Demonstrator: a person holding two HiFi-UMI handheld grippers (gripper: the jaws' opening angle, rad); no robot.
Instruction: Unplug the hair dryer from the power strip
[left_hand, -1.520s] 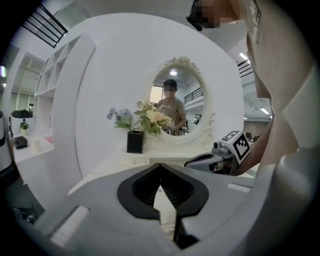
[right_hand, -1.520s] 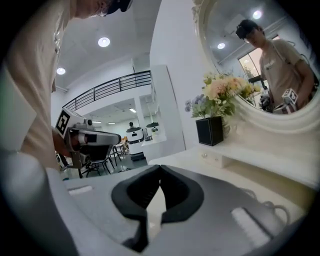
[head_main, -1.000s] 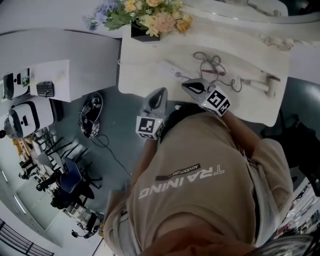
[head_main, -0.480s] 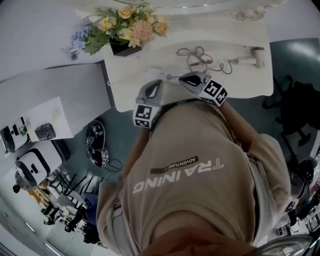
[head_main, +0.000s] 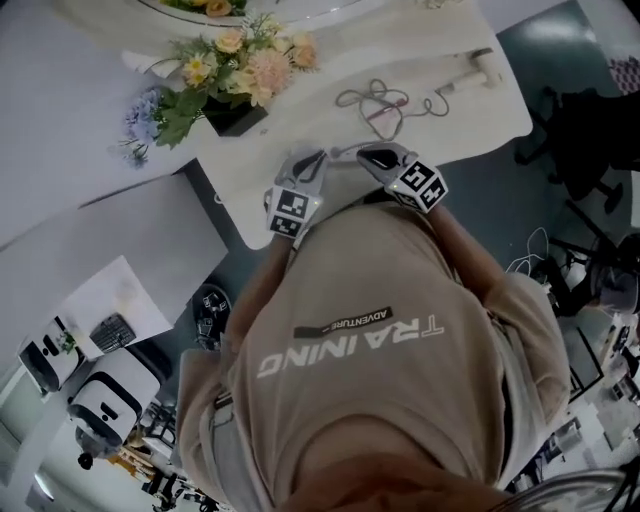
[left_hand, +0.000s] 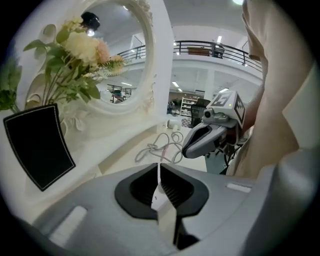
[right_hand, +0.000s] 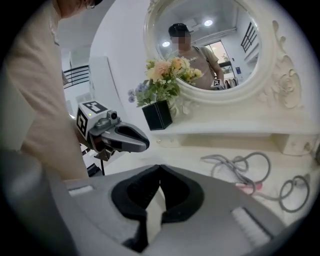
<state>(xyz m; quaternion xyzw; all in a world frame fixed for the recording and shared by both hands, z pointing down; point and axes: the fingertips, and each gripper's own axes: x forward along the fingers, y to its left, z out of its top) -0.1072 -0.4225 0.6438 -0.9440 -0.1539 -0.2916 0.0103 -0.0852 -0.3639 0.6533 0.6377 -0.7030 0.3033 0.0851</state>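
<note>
The flower pot (head_main: 236, 115) stands on the desk (head_main: 470, 115) toward its left end, before the mirror (right_hand: 235, 30) at the desk's back. Right of the pot lies a coiled cord (head_main: 375, 100) — and further right, near the far corner, the hair dryer (head_main: 478, 68). The left gripper (head_main: 318, 160) and right gripper (head_main: 368, 155) hang side by side over the near edge, the cord beyond them.

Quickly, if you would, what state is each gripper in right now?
Left gripper: closed, holding nothing.
Right gripper: closed, holding nothing.
</note>
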